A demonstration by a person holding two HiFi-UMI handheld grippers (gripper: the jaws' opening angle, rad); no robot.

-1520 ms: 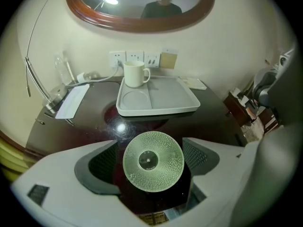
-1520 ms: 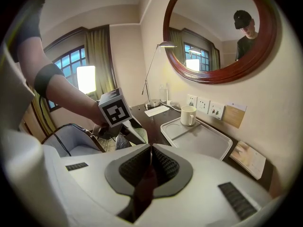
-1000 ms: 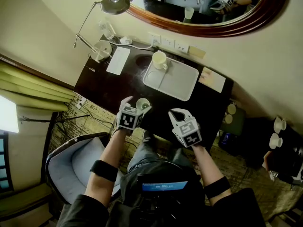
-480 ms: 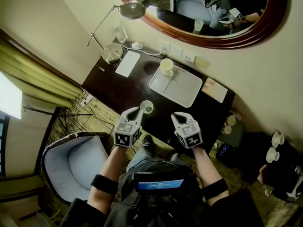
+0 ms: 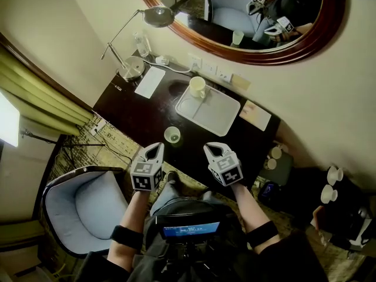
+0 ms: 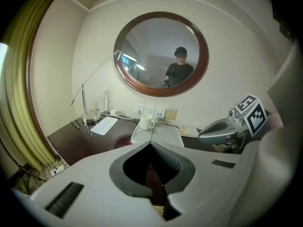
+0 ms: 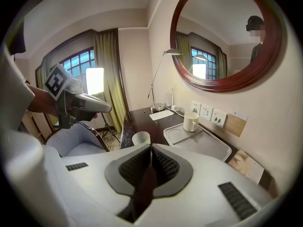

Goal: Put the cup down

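A small clear glass cup (image 5: 172,135) stands upright on the dark desk (image 5: 135,113), near its front edge, and shows in the right gripper view too (image 7: 141,138). My left gripper (image 5: 155,151) hangs just in front of the cup and apart from it. Its jaws have just been closing and are shut with nothing between them (image 6: 151,145). The cup is hidden in the left gripper view. To the right, my right gripper (image 5: 211,150) is shut and empty (image 7: 151,148), over the desk's front edge.
A white tray (image 5: 218,115) lies at the back of the desk with a white mug (image 5: 197,87) on its left corner. A desk lamp (image 5: 130,68), a white paper (image 5: 150,81) and wall sockets stand behind. A grey armchair (image 5: 76,207) is at the left. An oval mirror (image 5: 311,34) hangs above.
The left gripper let go of the cup, shut, and drew back and up toward the person. The cup stays on the desk. The right gripper kept its place.
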